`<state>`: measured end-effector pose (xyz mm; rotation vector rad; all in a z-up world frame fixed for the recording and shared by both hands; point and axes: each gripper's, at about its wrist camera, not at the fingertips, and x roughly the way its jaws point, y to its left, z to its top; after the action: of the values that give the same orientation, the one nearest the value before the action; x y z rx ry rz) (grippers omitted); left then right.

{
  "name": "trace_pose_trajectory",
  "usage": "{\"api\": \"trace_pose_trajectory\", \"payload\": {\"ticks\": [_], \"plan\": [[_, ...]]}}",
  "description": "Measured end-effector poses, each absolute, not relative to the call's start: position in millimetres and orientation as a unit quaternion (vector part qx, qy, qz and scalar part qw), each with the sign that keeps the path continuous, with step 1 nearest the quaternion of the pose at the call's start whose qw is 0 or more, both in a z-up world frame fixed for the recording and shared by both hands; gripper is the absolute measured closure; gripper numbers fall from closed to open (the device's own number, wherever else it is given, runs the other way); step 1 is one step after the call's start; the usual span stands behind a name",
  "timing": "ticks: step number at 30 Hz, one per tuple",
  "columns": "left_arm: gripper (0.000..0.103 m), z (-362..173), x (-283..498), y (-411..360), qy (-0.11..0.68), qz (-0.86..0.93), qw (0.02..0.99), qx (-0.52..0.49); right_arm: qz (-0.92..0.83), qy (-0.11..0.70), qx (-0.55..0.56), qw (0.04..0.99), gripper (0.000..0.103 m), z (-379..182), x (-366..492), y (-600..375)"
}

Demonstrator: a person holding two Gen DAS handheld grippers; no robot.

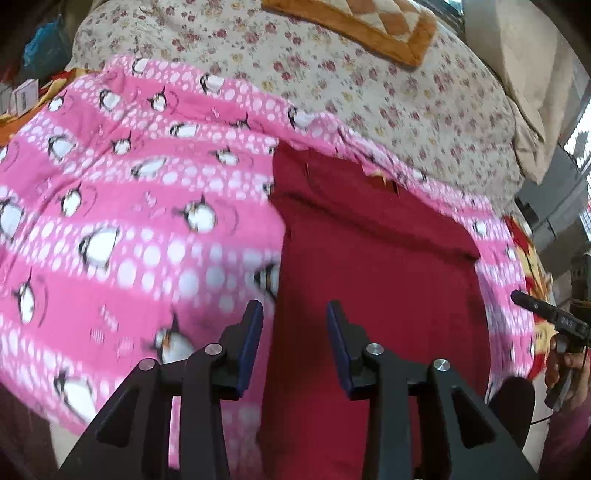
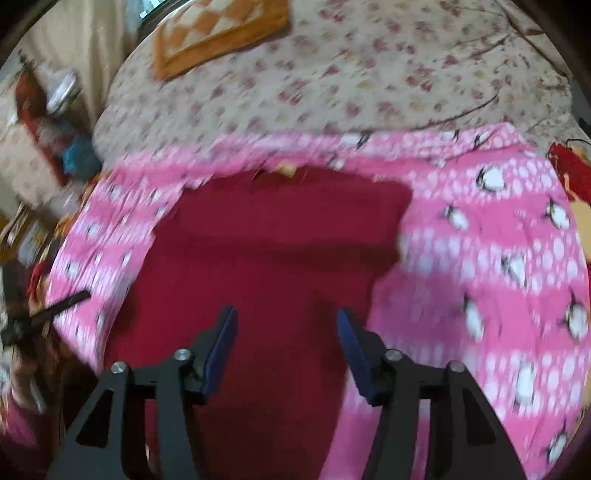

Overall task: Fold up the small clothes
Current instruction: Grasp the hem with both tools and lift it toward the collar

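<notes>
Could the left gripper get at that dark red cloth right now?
Probably yes. The left gripper is open and empty, and the dark red cloth lies spread on the pink penguin blanket directly ahead of its fingers, with nothing lying between them.

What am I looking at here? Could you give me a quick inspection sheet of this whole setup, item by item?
Surface: a bed with a floral sheet; a pink penguin blanket is spread on it.
Job's things: a dark red garment lies flat on the blanket; how far it is folded cannot be told.
Clutter: an orange checked mat lies farther back on the bed; a red and yellow cloth lies at the blanket's edge.
Grippers: left gripper and right gripper are both open over the garment, holding nothing.
Cables: nothing seen clearly.
Surroundings: blurred household items beside the bed, including something blue.
</notes>
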<state>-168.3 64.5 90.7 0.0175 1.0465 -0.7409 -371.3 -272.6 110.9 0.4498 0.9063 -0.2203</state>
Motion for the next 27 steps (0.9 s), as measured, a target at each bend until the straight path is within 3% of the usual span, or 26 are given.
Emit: {"api": "trace_pose_trajectory", "payload": {"ticks": [8,16,27], "plan": [[0.088,56,-220,86,0.534,-0.341,0.773,0.037,-0.068,0.513,0.212,0.829,0.039,64,-454,-213],[0.088,25,-247,94,0.564,-0.321,0.759,0.058,-0.064,0.557,0.268,0.784,0.039,7,-482,-198],[0.088,20,-250,91,0.574,-0.311,0.755,0.058,0.002,0.552,0.262,0.792,0.044,12,-474,-187]]}}
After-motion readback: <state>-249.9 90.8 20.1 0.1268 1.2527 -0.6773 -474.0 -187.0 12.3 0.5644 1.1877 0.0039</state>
